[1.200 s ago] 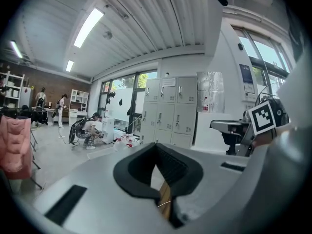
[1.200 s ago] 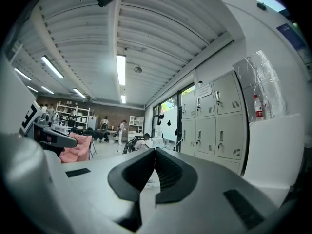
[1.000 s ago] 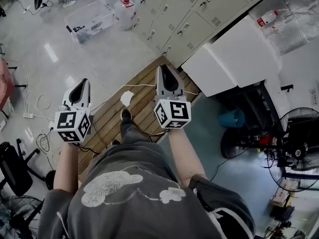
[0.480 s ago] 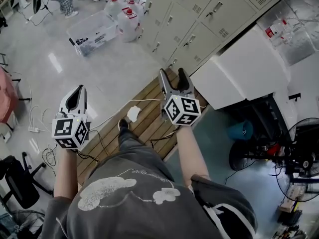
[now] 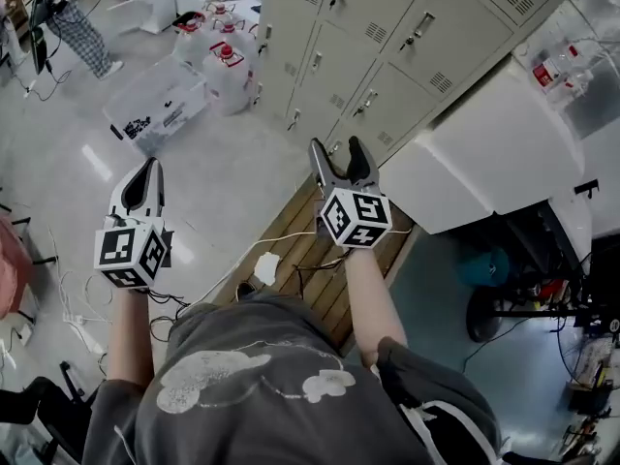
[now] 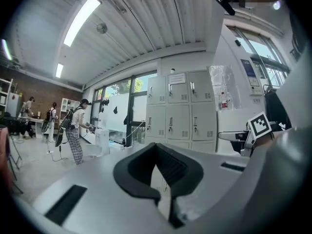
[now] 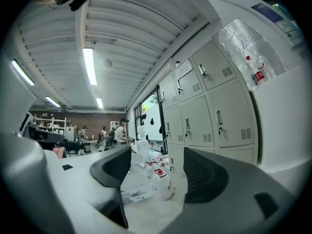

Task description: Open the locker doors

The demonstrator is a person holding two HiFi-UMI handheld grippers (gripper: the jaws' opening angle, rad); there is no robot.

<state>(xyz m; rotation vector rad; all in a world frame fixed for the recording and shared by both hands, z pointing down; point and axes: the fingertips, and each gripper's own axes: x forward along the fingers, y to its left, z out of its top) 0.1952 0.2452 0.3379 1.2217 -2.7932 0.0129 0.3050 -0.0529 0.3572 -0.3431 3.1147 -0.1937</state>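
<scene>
Two grippers are out in front of you, facing a closed bank of grey lockers. At far left a person [image 5: 77, 29] in checked trousers stands on the pale floor [image 5: 223, 177], with a clear plastic bin [image 5: 155, 107] lying nearby. Your left gripper [image 5: 151, 166] is over that open floor, well apart from the lockers; its fingers [image 6: 181, 172] are pressed together at the tips and hold nothing. Beyond it, red-capped water jugs [image 5: 225, 74] are grouped against the end of the locker bank. The locker doors [image 5: 392, 51] fill the upper middle, every one shut with its handle flat. Your right gripper [image 5: 337, 147] is above the wooden slats [image 5: 320, 255] at the foot of the bottom row, pointing at the doors but short of them. Its fingers [image 7: 205, 175] have just been opening and now stand spread wide, with only the floor and the jugs showing in the gap. At right a white cabinet [image 5: 484, 153] sits just beside the lockers.
</scene>
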